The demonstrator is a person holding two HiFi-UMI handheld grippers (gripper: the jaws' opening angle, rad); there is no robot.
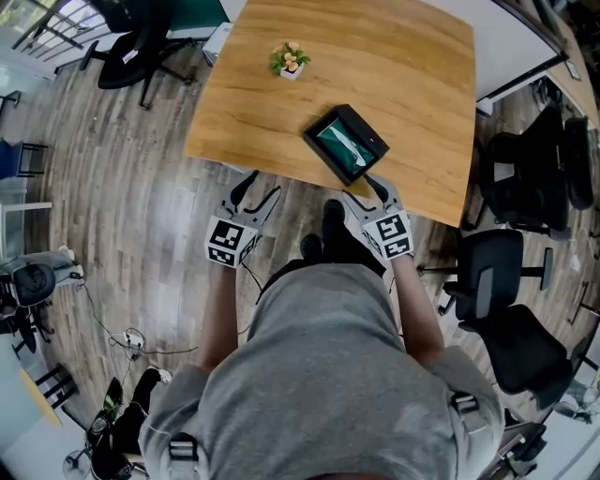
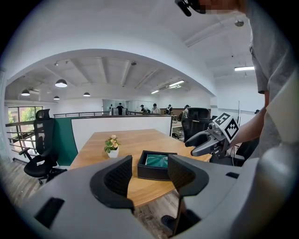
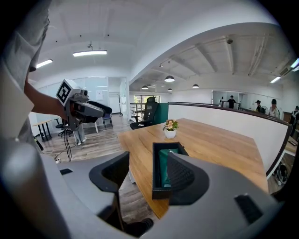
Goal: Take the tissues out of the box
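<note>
Grey-shirted torso [image 1: 328, 375] fills the lower head view; both grippers are held out ahead of it over the floor [image 1: 141, 206], just short of the table [image 1: 394, 56] edge; left gripper [image 1: 262, 187] has its jaws wide apart with nothing between them; right gripper [image 1: 364, 192] likewise gapes empty, near a box [image 1: 326, 122] corner; box lies on the table by its near edge, green tissues [image 1: 342, 150] inside, untouched; plant [image 1: 290, 59] stands well beyond.

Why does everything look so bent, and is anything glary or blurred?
Head view: the wide lens bows the edges of the light wooden table, and daylight glares off the plank floor. Left gripper view: fisheye arches the white ceiling, a mosaic patch at top. Right gripper view: same arching; the black rectangular tissue box looks sharp.
</note>
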